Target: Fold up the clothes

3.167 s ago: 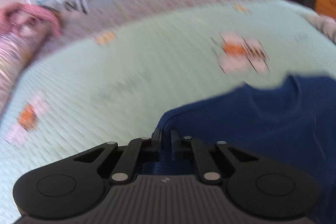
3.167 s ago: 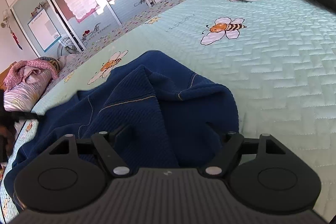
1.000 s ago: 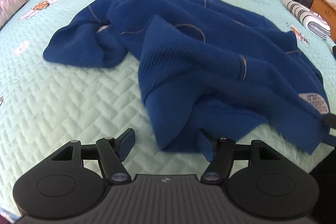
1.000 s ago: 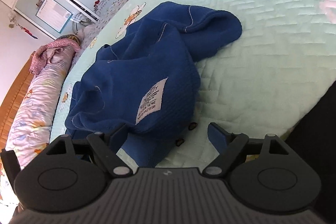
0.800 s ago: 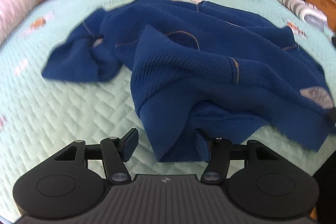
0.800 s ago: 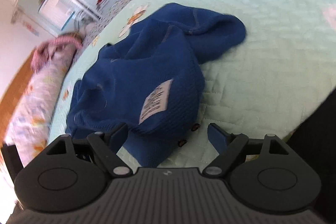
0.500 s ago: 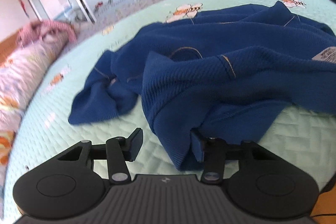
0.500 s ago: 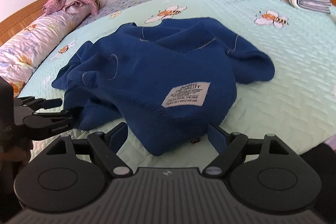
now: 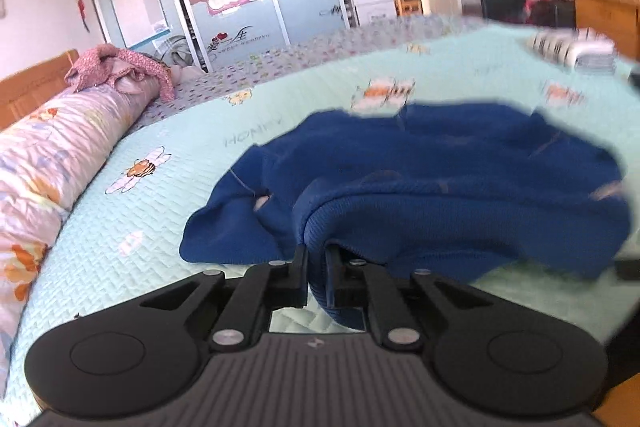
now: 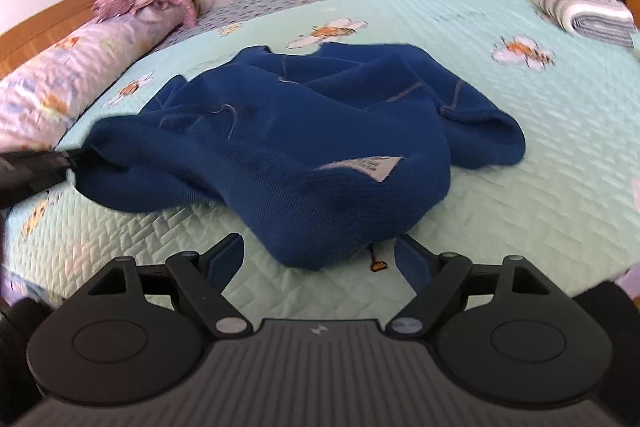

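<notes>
A dark blue knit sweater lies crumpled on the mint green bee-print bedspread, with a white care label facing up. My left gripper is shut on a thick fold of the sweater's near edge. It also shows at the left edge of the right wrist view, pinching the cloth. My right gripper is open and empty, its fingers on either side of the sweater's near bulge, just in front of it.
A rolled floral quilt with a pink garment on it lies along the left. A folded striped garment sits at the far right of the bed. Wardrobe doors stand behind. The bed's front edge is close below the grippers.
My left gripper has closed on the sweater's near fold; half a second ago it was open around it. My right gripper stays open in front of the near bulge.
</notes>
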`<state>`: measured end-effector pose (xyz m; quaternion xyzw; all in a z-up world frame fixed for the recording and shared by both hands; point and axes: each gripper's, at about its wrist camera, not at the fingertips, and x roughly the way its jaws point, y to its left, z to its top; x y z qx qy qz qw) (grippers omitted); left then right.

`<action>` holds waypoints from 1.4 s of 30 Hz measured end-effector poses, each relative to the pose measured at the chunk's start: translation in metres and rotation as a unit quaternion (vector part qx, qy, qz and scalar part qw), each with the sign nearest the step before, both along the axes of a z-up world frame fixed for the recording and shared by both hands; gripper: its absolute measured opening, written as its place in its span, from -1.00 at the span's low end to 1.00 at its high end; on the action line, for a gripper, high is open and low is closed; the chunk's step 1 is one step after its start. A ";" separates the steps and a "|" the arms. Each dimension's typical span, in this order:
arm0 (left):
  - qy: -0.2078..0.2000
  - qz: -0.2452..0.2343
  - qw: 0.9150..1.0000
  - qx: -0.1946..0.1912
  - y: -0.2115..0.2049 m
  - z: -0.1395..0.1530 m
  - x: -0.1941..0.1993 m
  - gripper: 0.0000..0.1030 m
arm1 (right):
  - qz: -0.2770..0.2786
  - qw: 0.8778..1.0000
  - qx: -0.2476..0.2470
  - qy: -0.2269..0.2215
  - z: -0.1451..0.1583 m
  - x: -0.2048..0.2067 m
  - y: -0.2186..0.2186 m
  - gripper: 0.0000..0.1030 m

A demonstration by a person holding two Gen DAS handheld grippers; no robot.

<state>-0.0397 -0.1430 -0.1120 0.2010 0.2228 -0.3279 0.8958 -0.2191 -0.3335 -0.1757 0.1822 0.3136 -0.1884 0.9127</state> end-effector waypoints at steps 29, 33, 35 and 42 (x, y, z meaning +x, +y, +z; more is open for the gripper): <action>0.027 -0.006 1.000 -0.007 0.009 0.051 -0.026 -0.81 | -0.121 0.975 -0.165 -0.083 0.078 -0.017 -0.036 -0.75; 0.047 -0.008 0.999 0.011 0.003 0.034 -0.028 -0.80 | -0.100 0.982 -0.153 -0.052 0.070 -0.013 -0.037 -0.46; 0.059 -0.013 0.998 0.021 0.001 0.025 -0.030 -0.72 | -0.096 0.983 -0.149 -0.037 0.056 -0.013 -0.028 0.10; 0.090 -0.024 0.995 0.044 -0.004 0.000 -0.036 -0.37 | -0.082 0.984 -0.157 -0.011 0.033 -0.027 -0.008 0.40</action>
